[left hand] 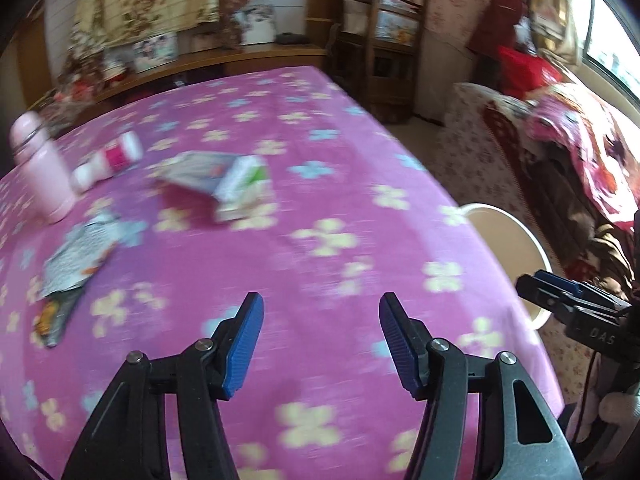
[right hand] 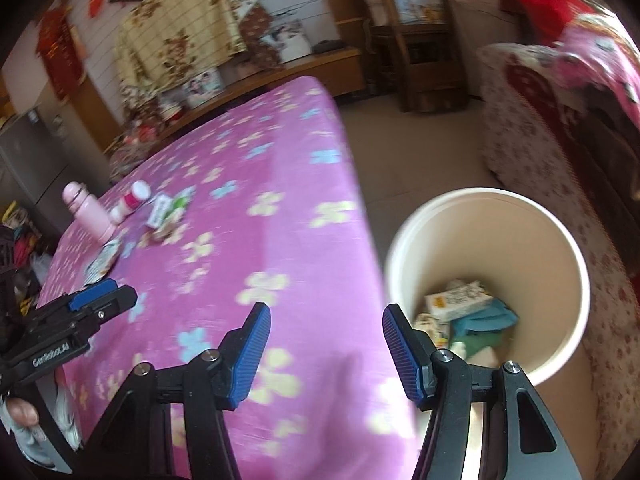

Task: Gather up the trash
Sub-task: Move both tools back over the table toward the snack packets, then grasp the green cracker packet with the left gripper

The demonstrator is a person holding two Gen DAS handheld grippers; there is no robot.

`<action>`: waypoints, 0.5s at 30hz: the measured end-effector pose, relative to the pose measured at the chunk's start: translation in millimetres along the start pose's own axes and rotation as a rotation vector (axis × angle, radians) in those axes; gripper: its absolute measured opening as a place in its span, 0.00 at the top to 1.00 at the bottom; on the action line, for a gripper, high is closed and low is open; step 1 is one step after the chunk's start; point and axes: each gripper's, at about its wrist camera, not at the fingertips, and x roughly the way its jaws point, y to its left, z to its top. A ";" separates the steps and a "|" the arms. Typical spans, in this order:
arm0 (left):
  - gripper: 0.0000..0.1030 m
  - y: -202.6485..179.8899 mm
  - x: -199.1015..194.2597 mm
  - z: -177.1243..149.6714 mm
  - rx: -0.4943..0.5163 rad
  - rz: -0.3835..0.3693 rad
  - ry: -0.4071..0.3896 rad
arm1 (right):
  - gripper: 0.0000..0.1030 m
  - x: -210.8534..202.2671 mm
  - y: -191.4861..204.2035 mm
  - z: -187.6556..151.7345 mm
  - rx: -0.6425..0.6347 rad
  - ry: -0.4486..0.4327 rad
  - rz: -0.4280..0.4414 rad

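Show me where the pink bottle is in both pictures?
Left wrist view: the pink bottle stands at the far left on the purple flowered tablecloth.
Right wrist view: it is small, at the middle left, on the table's far corner.
Shared landmark: the white and pink bottle lying right beside it.

Blur smears the print on the small boxes [left hand: 224,178] lying right of the pink bottle [left hand: 42,168], nothing readable. The table edge hides half the white bin [left hand: 516,248] in the left view.
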 end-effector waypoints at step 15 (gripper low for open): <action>0.39 189.6 -26.3 -16.4 -0.200 0.257 0.012 | 0.40 61.5 122.8 3.9 -0.168 0.098 0.135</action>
